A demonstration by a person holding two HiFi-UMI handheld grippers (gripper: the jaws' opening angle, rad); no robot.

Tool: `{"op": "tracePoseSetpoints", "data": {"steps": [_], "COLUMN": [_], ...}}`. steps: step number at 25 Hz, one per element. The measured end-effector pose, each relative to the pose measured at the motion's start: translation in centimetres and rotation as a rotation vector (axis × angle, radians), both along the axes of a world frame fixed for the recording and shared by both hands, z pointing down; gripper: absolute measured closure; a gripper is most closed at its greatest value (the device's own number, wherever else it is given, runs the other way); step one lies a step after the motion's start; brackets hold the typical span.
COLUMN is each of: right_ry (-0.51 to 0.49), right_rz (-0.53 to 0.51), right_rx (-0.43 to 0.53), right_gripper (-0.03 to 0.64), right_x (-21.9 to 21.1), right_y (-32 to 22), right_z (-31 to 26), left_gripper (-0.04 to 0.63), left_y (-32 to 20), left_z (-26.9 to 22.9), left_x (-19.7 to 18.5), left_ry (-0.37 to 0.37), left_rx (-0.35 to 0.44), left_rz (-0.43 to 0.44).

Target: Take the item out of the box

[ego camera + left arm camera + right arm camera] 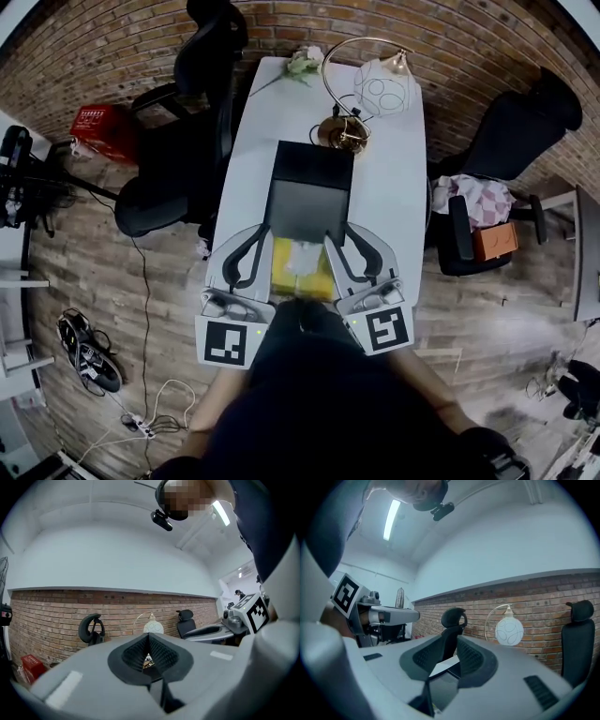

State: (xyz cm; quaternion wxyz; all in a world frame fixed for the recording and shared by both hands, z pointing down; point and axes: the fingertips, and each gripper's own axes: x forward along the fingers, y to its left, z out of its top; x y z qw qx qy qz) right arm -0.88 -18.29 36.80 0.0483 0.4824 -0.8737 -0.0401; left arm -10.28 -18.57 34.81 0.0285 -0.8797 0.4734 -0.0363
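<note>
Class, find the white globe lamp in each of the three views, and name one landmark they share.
Head view: lamp at top, right of centre.
Left gripper view: lamp near the middle.
Right gripper view: lamp right of centre.
Shared landmark: the brick wall behind it.

Brick wall (543, 597), white above. Plank-patterned floor (141, 309). White table (398, 202), end-on to the wall. Black office chair (178, 169) on its left, second office chair (516, 122) on its right. Arc lamp (375, 89), white globe shade. Red crate (101, 131) beside the wall. Ceiling strip light (391, 520), lit.
</note>
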Motion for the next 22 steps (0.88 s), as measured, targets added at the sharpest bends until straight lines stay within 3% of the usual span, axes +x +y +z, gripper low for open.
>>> {"op": "tracePoseSetpoints", "data": {"steps": [9, 22], "right_ry": [0.058, 0.143], "right_rz": [0.039, 0.023], "right_rx": [-0.065, -0.258], "right_gripper": [0.528, 0.528], "right_x": [-0.9, -2.0], "right_y": [0.2, 1.0], "right_z": [3.6, 12.6], "left_gripper": [0.586, 0.586], "left_y": [-0.3, -0.7], "left_z": [2.9, 6.4], "left_x": [0.0, -0.1], "left_ry": [-0.014, -0.016], "left_rx": [-0.074, -0.164], "left_rz": [0.088, 0.14]}}
